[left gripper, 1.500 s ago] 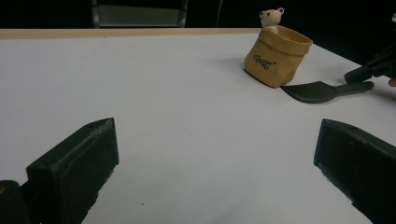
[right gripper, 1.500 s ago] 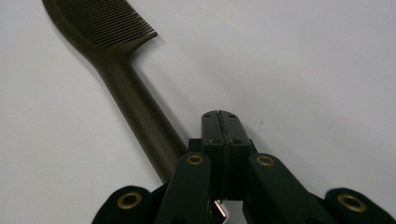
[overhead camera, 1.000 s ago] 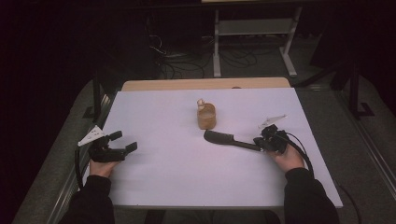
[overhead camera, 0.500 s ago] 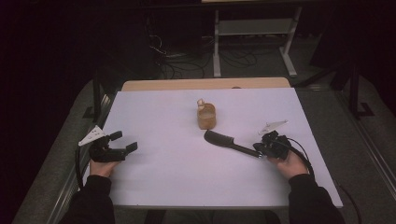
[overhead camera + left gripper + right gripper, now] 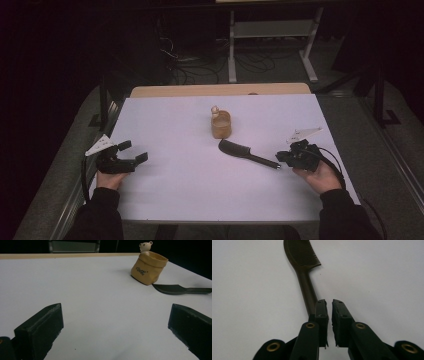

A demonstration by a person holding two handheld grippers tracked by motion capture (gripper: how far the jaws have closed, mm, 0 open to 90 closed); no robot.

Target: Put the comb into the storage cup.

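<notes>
high view shows the white bench (image 5: 175,200) as the largest thing, with a strip of bare wood along its far edge. at its left side the person's left hand holds the left tongs (image 5: 134,152), which rest low on the bench with their jaws spread wide apart and nothing between them. at the right side the right tongs (image 5: 278,157) sit in the person's right hand, raised a little above the surface, pointing at the tip of the comb's handle. their jaws have just been opening and now stand a narrow slit apart; right gripper view shows the handle passing beside and under the left jaw, not between the two. the dark comb (image 5: 245,153) lies flat near the middle of the bench, toothed head toward the centre. just beyond its head stands a small tan bag (image 5: 221,125) with a little bear figure (image 5: 146,246) peeking out.
</notes>
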